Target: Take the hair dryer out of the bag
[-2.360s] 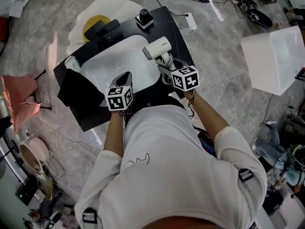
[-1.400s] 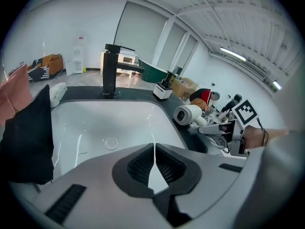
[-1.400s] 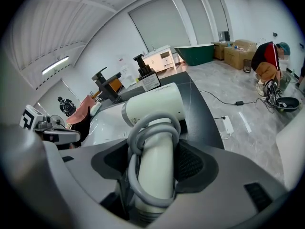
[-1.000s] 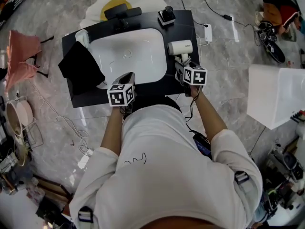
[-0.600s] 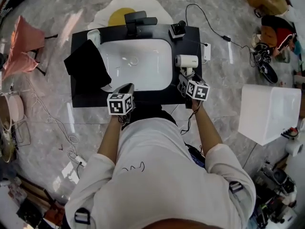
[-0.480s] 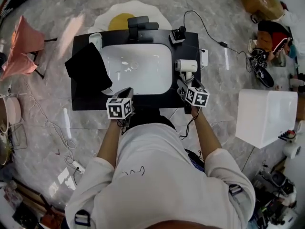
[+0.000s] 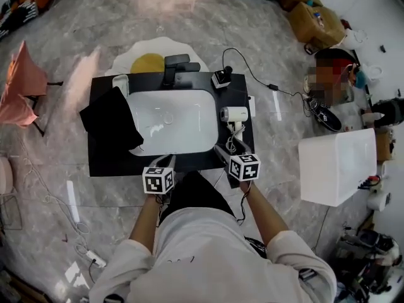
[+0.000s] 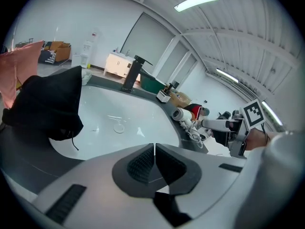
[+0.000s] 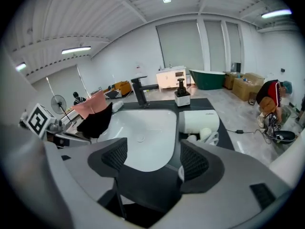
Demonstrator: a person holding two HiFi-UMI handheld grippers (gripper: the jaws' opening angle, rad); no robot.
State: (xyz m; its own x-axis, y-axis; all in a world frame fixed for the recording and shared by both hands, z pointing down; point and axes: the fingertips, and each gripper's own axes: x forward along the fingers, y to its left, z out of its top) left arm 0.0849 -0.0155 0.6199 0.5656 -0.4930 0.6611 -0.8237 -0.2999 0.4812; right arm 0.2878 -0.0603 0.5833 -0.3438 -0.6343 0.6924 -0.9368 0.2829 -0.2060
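Sitting on the counter (image 7: 101, 163), the hair dryer (image 7: 234, 113) is looking rigid and slick, and its handle (image 9: 206, 135) is probably offering the surest hold. The right gripper (image 9: 152, 156) is gaping empty, jaws just narrowing slightly; the left gripper (image 8: 154, 149) is resting pressed together.

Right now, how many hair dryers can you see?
1. The hair dryer lies on the black counter, just right of the sink. The black bag at the left could hide something more.
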